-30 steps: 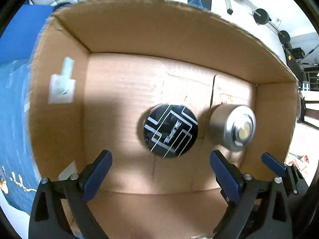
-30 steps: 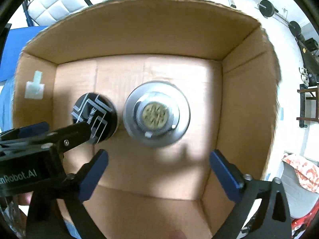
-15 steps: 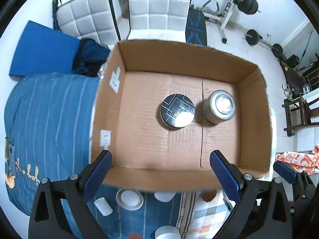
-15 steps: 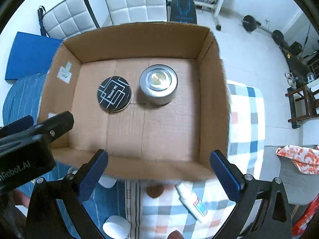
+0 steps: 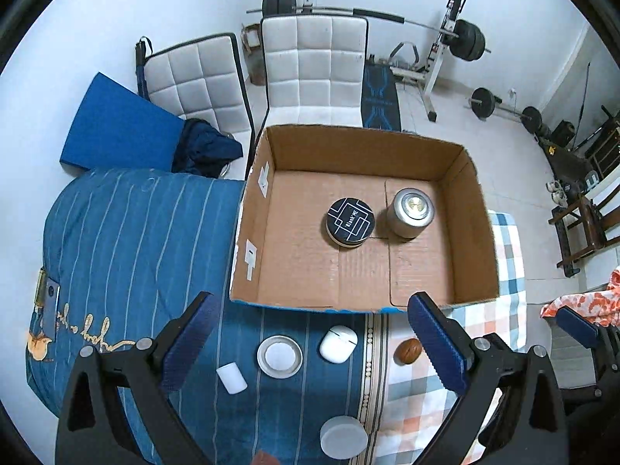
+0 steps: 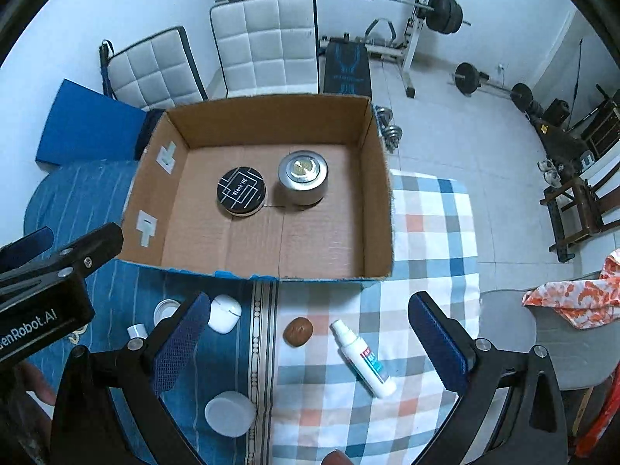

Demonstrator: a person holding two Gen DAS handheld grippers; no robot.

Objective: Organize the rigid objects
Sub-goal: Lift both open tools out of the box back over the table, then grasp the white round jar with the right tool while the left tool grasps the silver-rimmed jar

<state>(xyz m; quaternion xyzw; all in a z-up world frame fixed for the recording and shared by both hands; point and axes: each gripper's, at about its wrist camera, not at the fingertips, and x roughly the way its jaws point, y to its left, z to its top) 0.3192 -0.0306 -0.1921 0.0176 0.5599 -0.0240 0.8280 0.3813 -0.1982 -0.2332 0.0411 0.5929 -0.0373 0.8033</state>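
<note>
both tools hang high above the bed, jaws spread wide and holding nothing: the left gripper (image 5: 314, 343) at 6 o'clock in its own view, the right gripper (image 6: 306, 345) likewise. the left tool's black body, lettered "enrobot.ai", shows at 8 o'clock in the right view.

nearest lie a white round lid (image 6: 229, 412), a white spray bottle (image 6: 364, 358) with a blue and red label too small to read, a brown nut-like piece (image 6: 297, 331), a white earbud case (image 6: 223, 313), a shallow metal-rimmed dish (image 5: 279, 356) and a small white cylinder (image 5: 231, 378).

beyond them, toward 12 o'clock, sits the open cardboard box (image 6: 372, 178). inside, a black tin (image 6: 241, 190) marked "blank me" stands just beside a silver tin (image 6: 303, 177), right of it.

the surface is a blue striped bedspread (image 5: 128, 232) meeting a checked cloth (image 6: 430, 232). farther off: white quilted chairs (image 6: 267, 46), a blue mat, a weight bench and barbells on pale tiles.
</note>
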